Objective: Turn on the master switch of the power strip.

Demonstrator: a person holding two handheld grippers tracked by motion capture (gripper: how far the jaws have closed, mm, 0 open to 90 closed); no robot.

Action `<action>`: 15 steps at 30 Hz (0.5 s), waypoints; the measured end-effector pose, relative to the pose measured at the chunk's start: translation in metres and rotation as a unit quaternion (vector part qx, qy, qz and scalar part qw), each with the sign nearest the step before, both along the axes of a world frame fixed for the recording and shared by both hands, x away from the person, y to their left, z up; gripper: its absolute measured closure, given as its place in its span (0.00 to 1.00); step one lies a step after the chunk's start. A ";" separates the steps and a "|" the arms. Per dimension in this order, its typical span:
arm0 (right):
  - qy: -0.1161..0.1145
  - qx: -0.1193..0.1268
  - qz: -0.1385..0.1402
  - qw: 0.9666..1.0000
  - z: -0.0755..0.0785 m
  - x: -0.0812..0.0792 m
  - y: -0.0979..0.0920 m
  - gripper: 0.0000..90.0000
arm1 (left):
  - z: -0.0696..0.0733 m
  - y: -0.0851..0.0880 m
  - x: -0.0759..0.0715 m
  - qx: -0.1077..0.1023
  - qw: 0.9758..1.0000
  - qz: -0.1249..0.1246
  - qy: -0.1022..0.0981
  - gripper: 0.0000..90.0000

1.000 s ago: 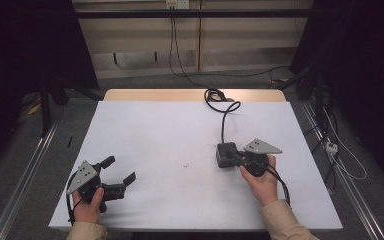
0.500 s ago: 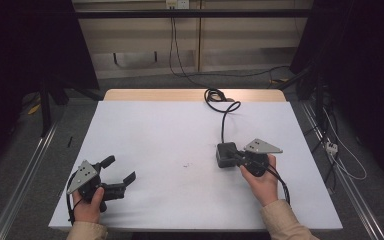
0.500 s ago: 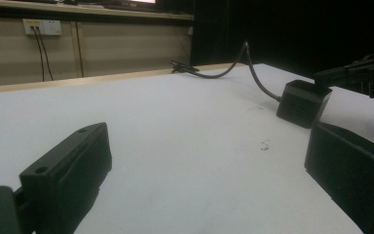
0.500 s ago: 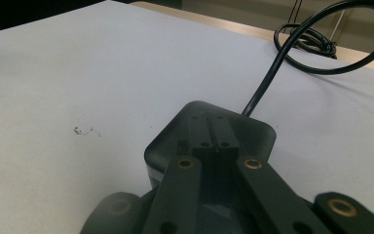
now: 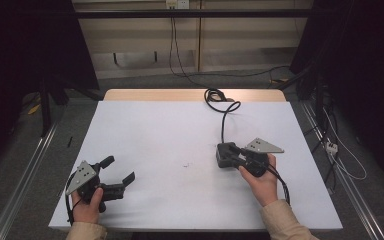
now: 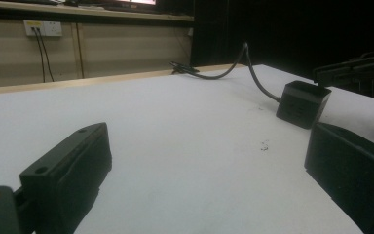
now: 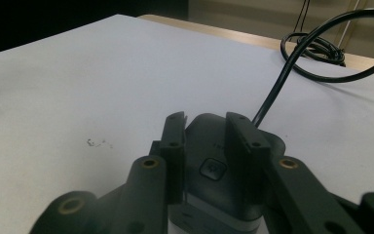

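At the near edge of the white table (image 5: 145, 125), the person's left hand (image 5: 87, 202) holds the left gripper (image 5: 117, 172) low over the surface at the near-left corner. Its two black jaws stand spread wide with nothing between them; in the left gripper view they frame bare tabletop.

To the right, a little farther in, the right hand (image 5: 260, 180) holds the right gripper (image 5: 228, 155), which points left across the table. Between its jaws sits a dark grey power adapter (image 7: 214, 146), a rounded block with a small square logo on its top face. The block rests on the table right of centre, also seen as a dark box in the left gripper view (image 6: 303, 103). The jaws have just been opening: in the right gripper view they flank the block's sides closely, and whether the pads touch it cannot be told.

Between the two grippers lies a small dark speck (image 5: 186, 164) on the white surface.

From the adapter's far side a black cable (image 5: 223, 120) rises and runs away to a loose coil (image 5: 215, 95) at the far wooden edge of the table. No container stands on the table.
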State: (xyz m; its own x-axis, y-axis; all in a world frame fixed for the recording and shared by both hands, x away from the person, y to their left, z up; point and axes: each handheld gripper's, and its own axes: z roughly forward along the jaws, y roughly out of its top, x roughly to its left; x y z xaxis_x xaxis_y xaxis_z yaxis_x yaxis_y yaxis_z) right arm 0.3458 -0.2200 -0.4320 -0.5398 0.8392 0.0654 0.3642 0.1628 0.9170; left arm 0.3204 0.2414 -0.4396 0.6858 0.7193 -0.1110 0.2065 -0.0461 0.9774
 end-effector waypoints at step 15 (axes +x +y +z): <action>0.003 0.028 0.010 1.000 0.006 -0.005 -0.005 0.32 | -0.001 0.000 0.000 -0.003 1.000 0.002 0.003 0.03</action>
State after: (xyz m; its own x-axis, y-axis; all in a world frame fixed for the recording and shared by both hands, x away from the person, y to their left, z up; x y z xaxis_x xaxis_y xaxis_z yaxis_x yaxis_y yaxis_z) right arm 0.3409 -0.2251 -0.4259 -0.5556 0.8233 0.1164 0.3678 0.1178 0.9224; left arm 0.3202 0.2414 -0.4407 0.6826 0.7211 -0.1186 0.2119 -0.0399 0.9765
